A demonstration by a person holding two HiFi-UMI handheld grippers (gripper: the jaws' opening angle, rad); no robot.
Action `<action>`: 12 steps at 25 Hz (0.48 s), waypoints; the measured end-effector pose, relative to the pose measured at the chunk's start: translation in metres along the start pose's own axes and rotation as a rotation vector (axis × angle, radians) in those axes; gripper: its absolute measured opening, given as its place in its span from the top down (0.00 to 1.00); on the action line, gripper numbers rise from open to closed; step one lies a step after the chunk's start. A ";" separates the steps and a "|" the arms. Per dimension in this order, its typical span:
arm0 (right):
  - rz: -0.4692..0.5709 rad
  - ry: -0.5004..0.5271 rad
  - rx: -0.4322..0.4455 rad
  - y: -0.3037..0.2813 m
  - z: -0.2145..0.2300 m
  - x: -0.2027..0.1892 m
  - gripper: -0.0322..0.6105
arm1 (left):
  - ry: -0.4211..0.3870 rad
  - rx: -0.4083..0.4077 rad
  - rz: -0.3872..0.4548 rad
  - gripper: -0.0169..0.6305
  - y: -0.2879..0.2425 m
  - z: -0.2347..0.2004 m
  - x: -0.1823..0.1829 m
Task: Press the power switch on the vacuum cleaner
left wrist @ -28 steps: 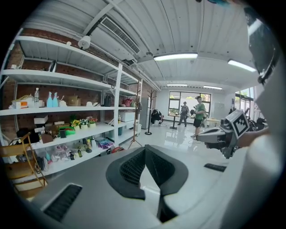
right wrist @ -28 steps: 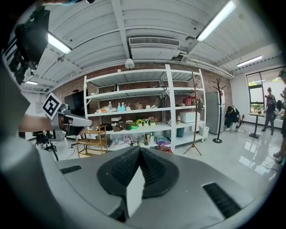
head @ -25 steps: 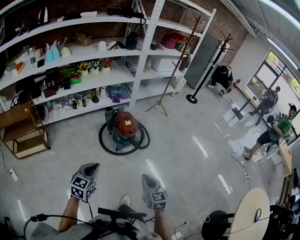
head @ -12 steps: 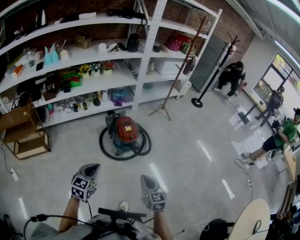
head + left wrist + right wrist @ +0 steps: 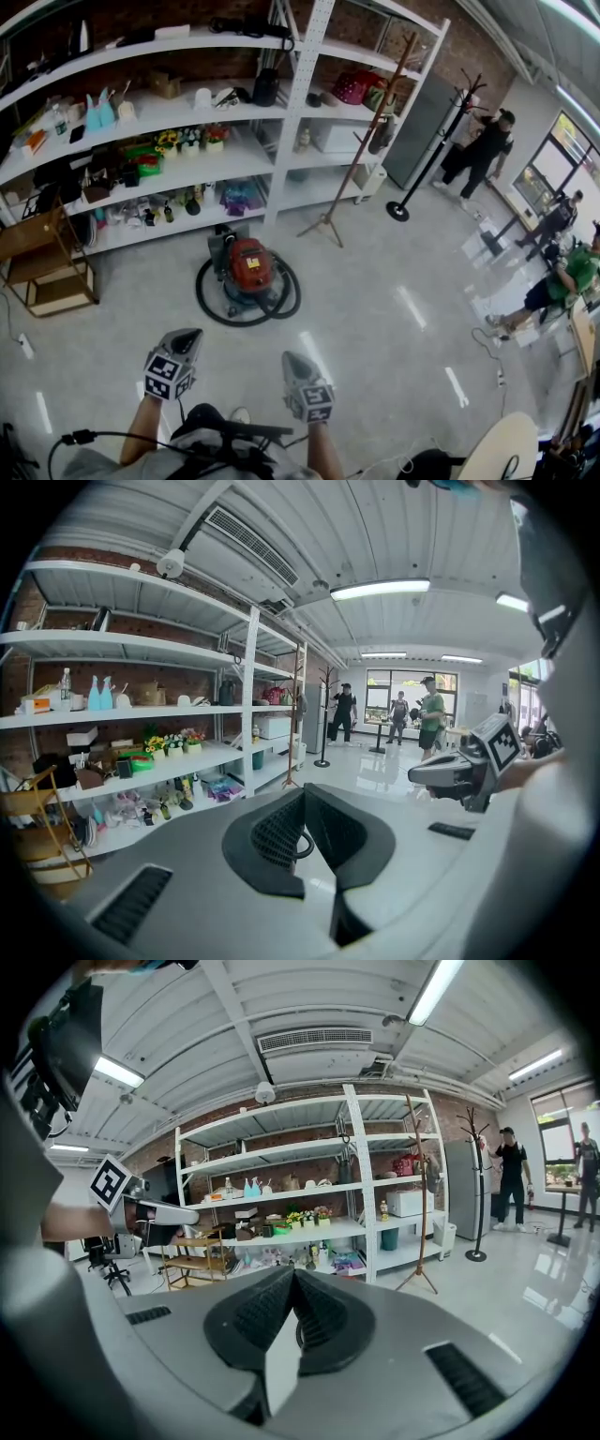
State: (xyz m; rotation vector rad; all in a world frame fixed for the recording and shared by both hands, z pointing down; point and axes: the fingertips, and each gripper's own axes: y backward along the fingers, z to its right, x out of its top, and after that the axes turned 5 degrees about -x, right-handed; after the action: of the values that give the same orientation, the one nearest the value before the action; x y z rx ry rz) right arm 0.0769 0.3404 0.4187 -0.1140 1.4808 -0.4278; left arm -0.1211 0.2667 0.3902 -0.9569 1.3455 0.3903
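Now | our left gripper (image 5: 186, 334) and right gripper (image 5: 291, 358) point forward, lower centre | jaws closed, empty | vacuum cleaner (image 5: 248, 265) well apart

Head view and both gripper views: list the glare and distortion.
Head view: fisheye bows the shelving, and ceiling-light glare streaks the glossy floor near the vacuum cleaner. Left and right gripper views: black vignetted corners, strong barrel distortion.
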 end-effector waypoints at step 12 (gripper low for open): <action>0.010 -0.005 0.020 -0.024 0.010 0.007 0.93 | -0.007 0.017 0.005 0.96 -0.019 -0.018 0.013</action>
State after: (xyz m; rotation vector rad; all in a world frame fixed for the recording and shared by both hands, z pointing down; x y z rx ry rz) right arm 0.0816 0.3141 0.4207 -0.0915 1.4715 -0.4345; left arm -0.1158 0.2388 0.3859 -0.9380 1.3427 0.3854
